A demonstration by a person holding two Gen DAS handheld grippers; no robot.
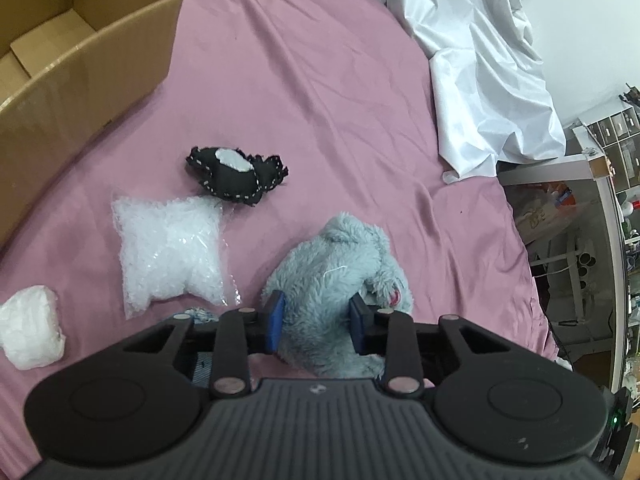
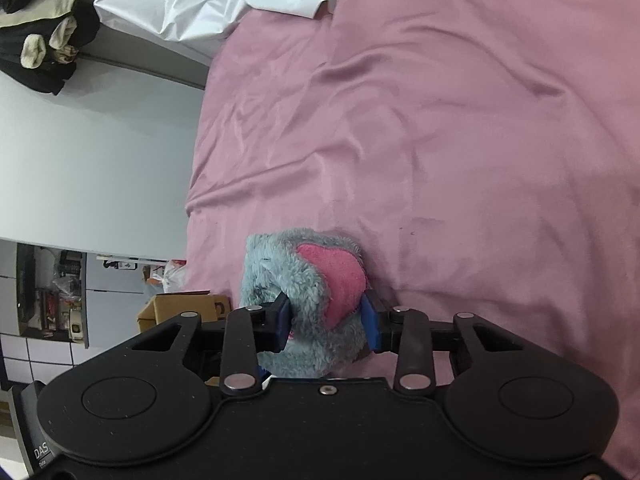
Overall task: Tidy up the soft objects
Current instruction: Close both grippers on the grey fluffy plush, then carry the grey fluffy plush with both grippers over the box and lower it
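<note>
Here the grey plush toy lies on the pink sheet, and both tools are clenched on it: the left gripper squeezes its fluffy body between blue pads, while the right gripper pinches a part bearing a pink patch. Just beside the toy lies a clear bag of white filling, with a black stitched pouch beyond it. Further from the toy stands an open cardboard box; a white bundle rests apart.
</note>
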